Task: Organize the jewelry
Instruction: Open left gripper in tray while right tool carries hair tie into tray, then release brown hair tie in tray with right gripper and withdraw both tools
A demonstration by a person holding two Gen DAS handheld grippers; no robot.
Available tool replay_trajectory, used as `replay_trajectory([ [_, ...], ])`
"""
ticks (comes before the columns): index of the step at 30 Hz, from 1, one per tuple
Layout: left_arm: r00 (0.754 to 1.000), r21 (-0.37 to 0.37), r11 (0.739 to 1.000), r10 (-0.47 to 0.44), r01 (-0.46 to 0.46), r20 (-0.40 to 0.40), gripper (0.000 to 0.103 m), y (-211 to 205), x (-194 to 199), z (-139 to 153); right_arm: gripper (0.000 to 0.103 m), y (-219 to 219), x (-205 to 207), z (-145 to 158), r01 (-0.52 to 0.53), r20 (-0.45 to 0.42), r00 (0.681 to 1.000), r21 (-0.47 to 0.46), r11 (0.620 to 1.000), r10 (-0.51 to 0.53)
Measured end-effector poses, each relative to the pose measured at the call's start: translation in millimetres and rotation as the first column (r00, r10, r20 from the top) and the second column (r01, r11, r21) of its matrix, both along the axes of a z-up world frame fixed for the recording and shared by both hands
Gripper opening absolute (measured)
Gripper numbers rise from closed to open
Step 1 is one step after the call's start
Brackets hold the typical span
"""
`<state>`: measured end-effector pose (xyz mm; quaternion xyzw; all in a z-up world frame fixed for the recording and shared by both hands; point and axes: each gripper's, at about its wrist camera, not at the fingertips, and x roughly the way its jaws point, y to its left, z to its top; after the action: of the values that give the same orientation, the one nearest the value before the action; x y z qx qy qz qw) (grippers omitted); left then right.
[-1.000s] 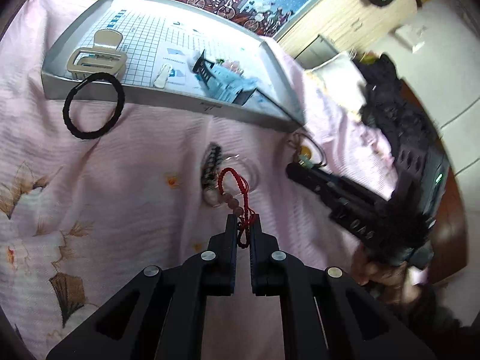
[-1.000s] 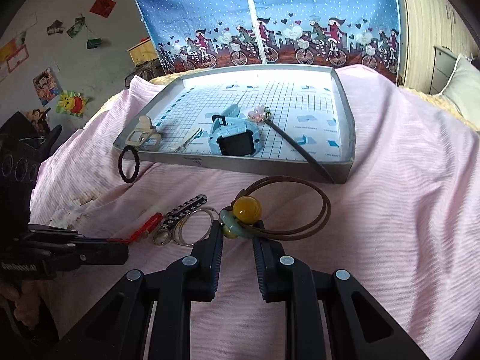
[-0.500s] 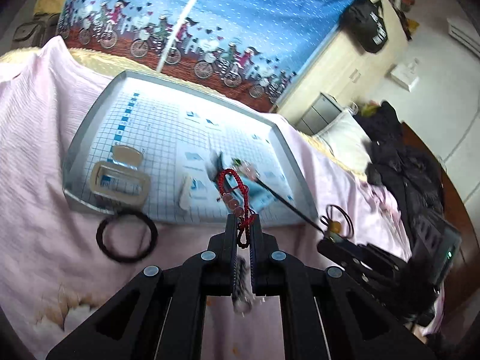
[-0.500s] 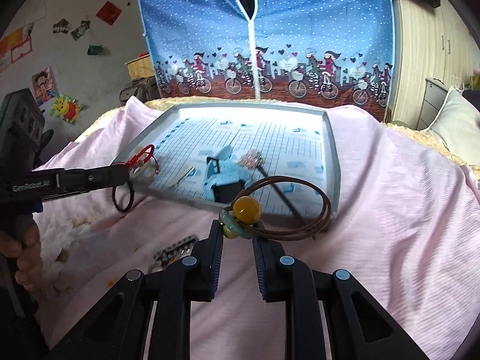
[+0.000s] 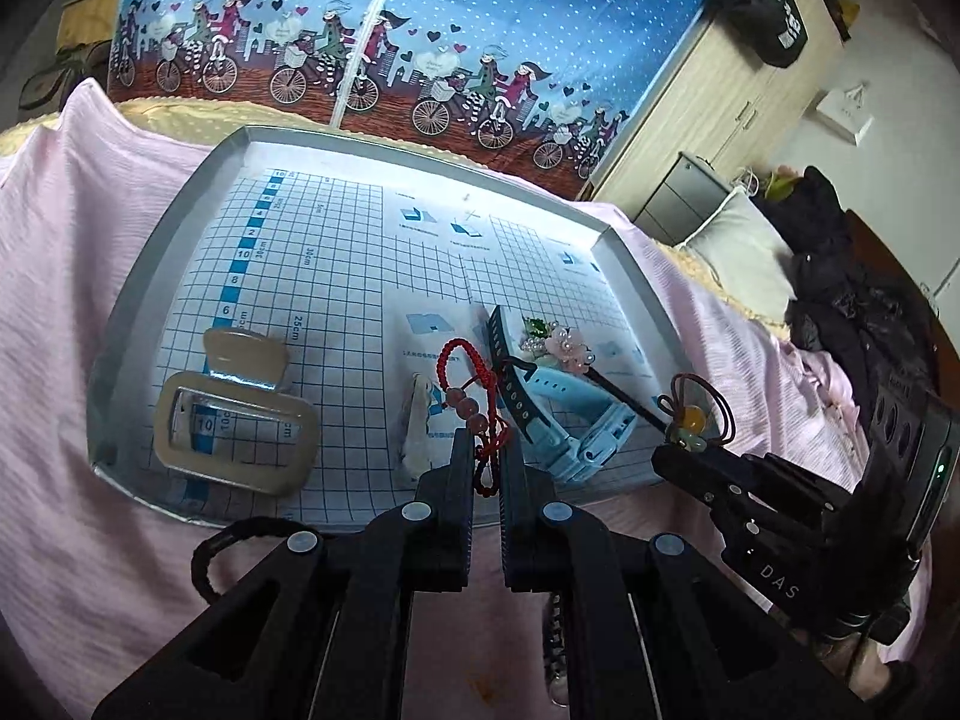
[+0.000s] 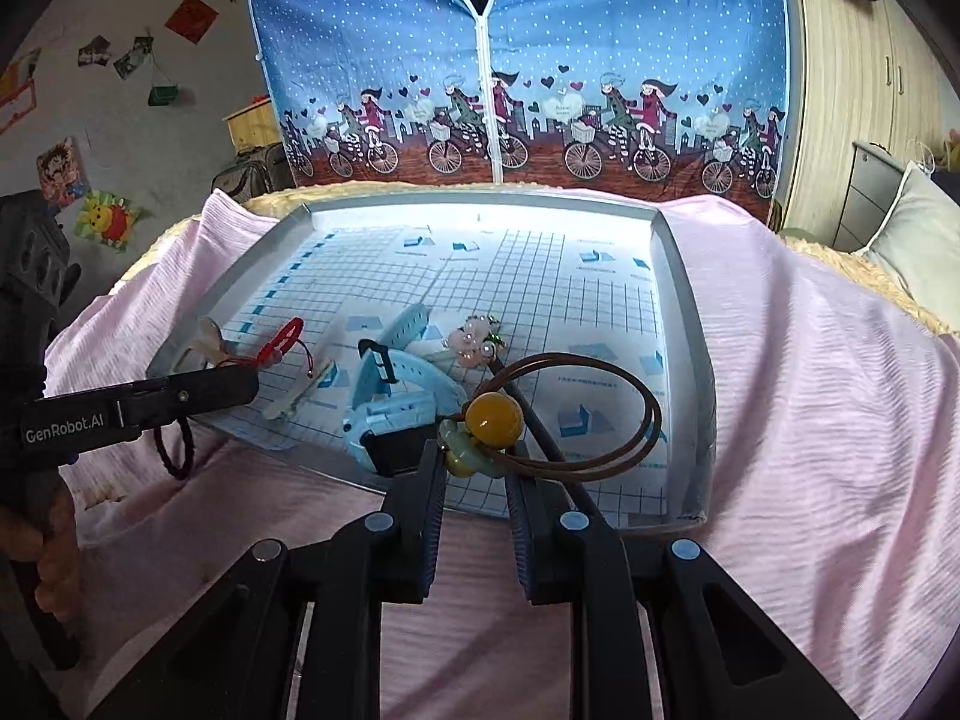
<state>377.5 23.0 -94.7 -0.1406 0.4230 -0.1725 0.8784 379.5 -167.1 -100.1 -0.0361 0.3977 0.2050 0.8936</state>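
Both grippers hang over the tray's near edge: left gripper pinches a red bracelet, right gripper clamps a brown cord with 1 amber bead.

Bottom centre, the left gripper pinches a red braided cord bracelet with pink beads, held over the near edge of the shallow grey tray with grid-printed paper. At right, the right gripper clamps a brown cord with an amber bead.
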Motion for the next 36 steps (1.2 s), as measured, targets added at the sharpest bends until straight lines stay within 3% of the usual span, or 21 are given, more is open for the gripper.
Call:
replay_trajectory([
  [5, 1.0, 0.043, 0.999, -0.012, 0.012, -0.006, 0.006, -9, 0, -5, 0.02, 1, -1, -3, 0.008, -0.007, 1.0, -0.016, 1.0, -0.008],
  [8, 1.0, 0.066, 0.998, -0.004, 0.006, -0.03, 0.008, -9, 4, -9, 0.031, 0, -1, -3, 0.017, -0.008, 1.0, -0.017, 1.0, -0.017],
  [10, 0.999, 0.07, 0.997, 0.017, -0.015, -0.04, 0.024, -7, 3, -11, 0.04, -2, -3, -1, 0.023, -0.004, 1.0, -0.015, 1.0, -0.023],
  [12, 0.998, 0.051, 0.997, 0.057, -0.055, -0.029, 0.05, -1, 1, -11, 0.046, -4, -4, 1, 0.031, 0.005, 1.0, -0.011, 0.999, -0.031],
  [16, 0.995, 0.014, 0.995, 0.102, -0.102, -0.017, 0.067, 10, -3, 0, 0.059, -10, -9, 9, 0.061, 0.039, 0.997, -0.005, 0.998, -0.061],
  [18, 0.992, 0.014, 0.992, 0.124, -0.124, 0.009, 0.09, 14, -8, 10, 0.07, -14, -17, 18, 0.08, 0.076, 0.994, 0.002, 0.997, -0.08],
  [20, 0.987, 0.016, 0.988, 0.149, -0.151, 0.06, 0.101, 17, -17, 23, 0.08, -16, -28, 29, 0.092, 0.126, 0.988, 0.017, 0.996, -0.094],
  [24, 0.957, 0.049, 0.977, 0.192, -0.207, 0.215, 0.101, 18, -47, 56, 0.103, -23, -50, 54, 0.099, 0.209, 0.972, 0.067, 0.993, -0.111],
  [29, 0.918, 0.172, 0.965, 0.122, -0.199, 0.378, 0.101, 10, -86, 97, 0.103, -30, -83, 85, 0.077, 0.289, 0.95, 0.139, 0.987, -0.115],
  [32, 0.913, 0.262, 0.948, 0.063, -0.181, 0.403, 0.101, 3, -110, 114, 0.103, -30, -104, 99, 0.077, 0.332, 0.935, 0.159, 0.984, -0.126],
  [36, 0.895, 0.316, 0.922, 0.067, -0.224, 0.44, 0.101, 4, -145, 116, 0.103, -27, -131, 112, 0.065, 0.384, 0.916, 0.152, 0.986, -0.12],
])
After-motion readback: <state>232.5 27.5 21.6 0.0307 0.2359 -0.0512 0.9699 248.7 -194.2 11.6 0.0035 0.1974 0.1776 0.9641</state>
